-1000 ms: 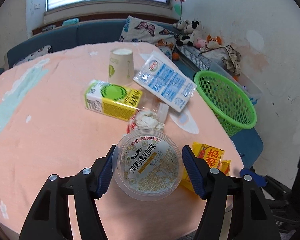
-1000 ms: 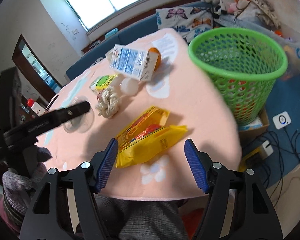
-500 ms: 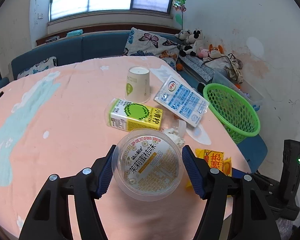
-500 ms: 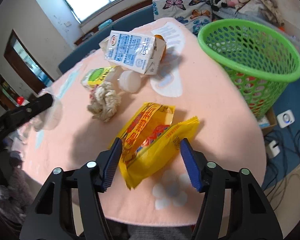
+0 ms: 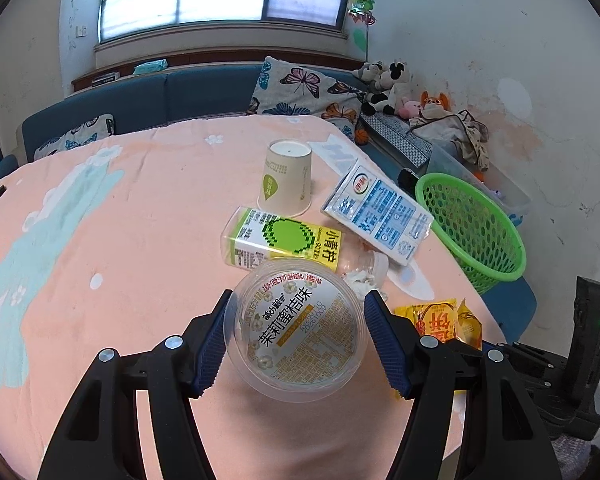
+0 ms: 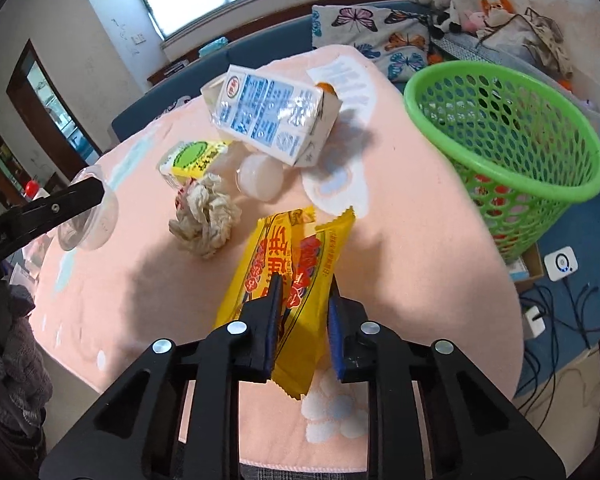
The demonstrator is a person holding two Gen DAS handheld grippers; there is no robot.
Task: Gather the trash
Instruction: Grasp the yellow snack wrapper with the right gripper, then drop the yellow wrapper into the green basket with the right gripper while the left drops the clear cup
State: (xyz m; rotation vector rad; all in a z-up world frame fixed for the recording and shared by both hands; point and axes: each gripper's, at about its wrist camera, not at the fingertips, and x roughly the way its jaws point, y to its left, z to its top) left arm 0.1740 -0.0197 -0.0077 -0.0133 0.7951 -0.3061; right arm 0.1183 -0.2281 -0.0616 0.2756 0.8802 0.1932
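Observation:
My left gripper (image 5: 296, 336) is shut on a clear plastic cup (image 5: 298, 330) with a printed lid and holds it above the pink table (image 5: 120, 240). My right gripper (image 6: 302, 316) is shut on a yellow snack wrapper (image 6: 288, 276), which also shows in the left wrist view (image 5: 440, 320). A green mesh basket (image 6: 512, 152) stands off the table's right edge. On the table lie a blue-white milk carton (image 6: 268, 116), a yellow-green juice box (image 5: 284, 240), an upturned paper cup (image 5: 286, 176), a crumpled tissue (image 6: 204, 216) and a small clear lid (image 6: 260, 176).
A blue sofa (image 5: 180, 96) with butterfly cushions and plush toys runs behind the table. Cables and a small white device (image 6: 560, 264) lie on the floor by the basket. The left gripper's arm (image 6: 40, 212) reaches in at the left of the right wrist view.
My right gripper moved onto the yellow wrapper and closed on it. My left gripper rose and drew back with the cup still in it.

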